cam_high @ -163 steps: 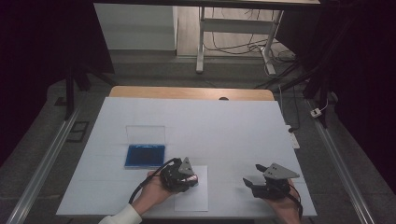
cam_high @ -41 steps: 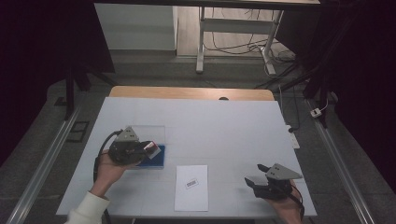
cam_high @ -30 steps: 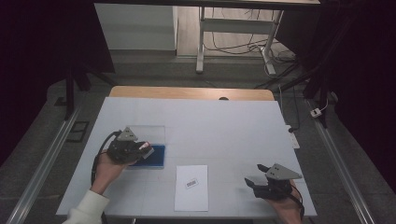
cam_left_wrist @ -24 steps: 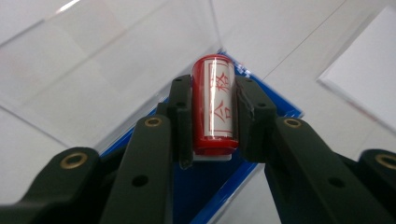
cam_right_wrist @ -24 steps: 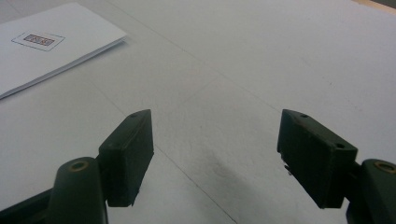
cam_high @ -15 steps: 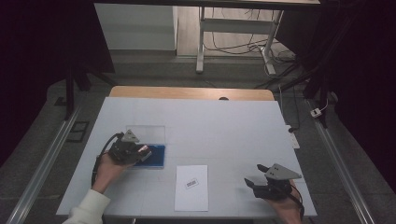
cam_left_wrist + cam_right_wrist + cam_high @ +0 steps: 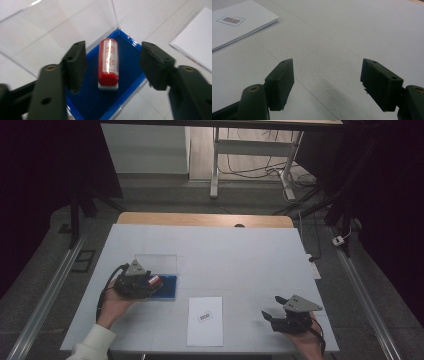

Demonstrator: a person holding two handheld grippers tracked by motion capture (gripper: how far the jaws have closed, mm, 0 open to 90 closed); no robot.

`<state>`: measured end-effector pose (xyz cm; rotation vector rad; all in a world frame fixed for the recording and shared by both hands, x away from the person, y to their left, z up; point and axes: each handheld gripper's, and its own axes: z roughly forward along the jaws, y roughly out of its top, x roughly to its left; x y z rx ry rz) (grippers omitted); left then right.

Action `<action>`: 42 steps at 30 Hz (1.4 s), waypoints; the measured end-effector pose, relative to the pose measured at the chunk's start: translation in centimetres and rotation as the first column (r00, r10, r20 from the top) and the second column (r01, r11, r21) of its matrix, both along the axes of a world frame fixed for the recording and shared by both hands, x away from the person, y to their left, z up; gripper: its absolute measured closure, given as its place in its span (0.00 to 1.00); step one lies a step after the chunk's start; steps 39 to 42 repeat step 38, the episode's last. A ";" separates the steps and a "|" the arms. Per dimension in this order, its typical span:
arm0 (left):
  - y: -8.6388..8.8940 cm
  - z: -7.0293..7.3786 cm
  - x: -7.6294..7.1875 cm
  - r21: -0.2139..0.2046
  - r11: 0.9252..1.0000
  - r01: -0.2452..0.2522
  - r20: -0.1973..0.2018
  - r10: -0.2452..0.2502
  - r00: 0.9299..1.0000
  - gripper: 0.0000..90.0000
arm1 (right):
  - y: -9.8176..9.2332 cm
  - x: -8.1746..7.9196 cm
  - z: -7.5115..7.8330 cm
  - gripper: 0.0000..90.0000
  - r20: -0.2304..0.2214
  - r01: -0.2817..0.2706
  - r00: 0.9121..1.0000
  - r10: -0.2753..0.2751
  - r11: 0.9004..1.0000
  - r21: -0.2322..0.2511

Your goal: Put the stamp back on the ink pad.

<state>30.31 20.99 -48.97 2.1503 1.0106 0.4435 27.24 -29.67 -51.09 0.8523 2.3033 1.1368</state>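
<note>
A red stamp [image 7: 108, 63] with a white base lies flat on the blue pad of a small tray [image 7: 130, 60], whose clear lid [image 7: 62, 30] stands open behind it. My left gripper [image 7: 115, 66] hovers over the tray; its jaws have just been opening, and the stamp lies between them untouched. In the high view the left gripper [image 7: 151, 283] is at the tray [image 7: 169, 290] at the left, the stamp [image 7: 155, 280] at its tips. My right gripper [image 7: 271, 307] rests open at the front right, nothing between its jaws [image 7: 327, 80].
A white sheet of paper [image 7: 205, 320] with a small printed mark lies near the front edge between the hands, also in the right gripper view [image 7: 234, 22]. A white mat [image 7: 240, 255] covers the table. Metal rails run along both sides.
The left hand went from the paper to the tray at the left with the stamp. Its jaws then parted, and the stamp now lies loose in the tray. The right hand has stayed put.
</note>
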 end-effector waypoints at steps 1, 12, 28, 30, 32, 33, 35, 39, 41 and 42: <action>0.1 0.1 -0.4 -0.010 1.000 -0.004 0.005 0.004 1.000 0.38 | 0.0 0.0 0.0 0.29 0.001 0.002 1.000 -0.002 1.000 -0.001; 1.3 -0.9 -5.2 -0.085 0.996 -0.037 0.012 0.038 0.999 0.26 | -0.3 0.3 -0.1 0.29 0.009 -0.007 1.000 0.007 1.000 0.020; 2.1 -2.3 -8.4 -0.131 0.991 -0.012 -0.010 0.011 1.000 0.26 | -0.4 0.2 0.1 0.29 0.031 -0.016 0.999 0.016 0.999 0.028; 2.0 -2.4 -8.4 -0.129 0.992 -0.013 -0.014 0.012 1.000 0.26 | -0.3 0.1 0.1 0.29 0.034 -0.013 0.999 0.013 1.000 0.023; 2.0 -2.6 -8.3 -0.126 0.992 -0.013 -0.018 0.011 1.000 0.26 | -0.3 0.0 0.1 0.29 0.036 -0.020 0.999 0.019 0.999 0.028; 2.0 -2.6 -8.3 -0.125 0.992 -0.014 -0.020 0.012 1.000 0.26 | -0.3 0.0 0.2 0.29 0.037 -0.020 0.999 0.019 0.999 0.029; 2.0 -2.7 -8.3 -0.124 0.992 -0.014 -0.023 0.011 1.000 0.26 | -0.3 0.0 0.2 0.29 0.038 -0.022 0.999 0.021 0.999 0.028; 2.0 -2.7 -8.2 -0.125 0.992 -0.015 -0.025 0.012 1.000 0.26 | -0.4 -0.1 0.2 0.29 0.042 -0.025 0.999 0.023 0.999 0.028; 2.0 -2.7 -8.2 -0.125 0.992 -0.015 -0.025 0.012 1.000 0.26 | -0.4 -0.1 0.2 0.29 0.042 -0.025 0.999 0.023 0.999 0.028; 2.0 -2.7 -8.2 -0.125 0.992 -0.015 -0.025 0.012 1.000 0.26 | -0.4 -0.1 0.2 0.29 0.042 -0.025 0.999 0.023 0.999 0.028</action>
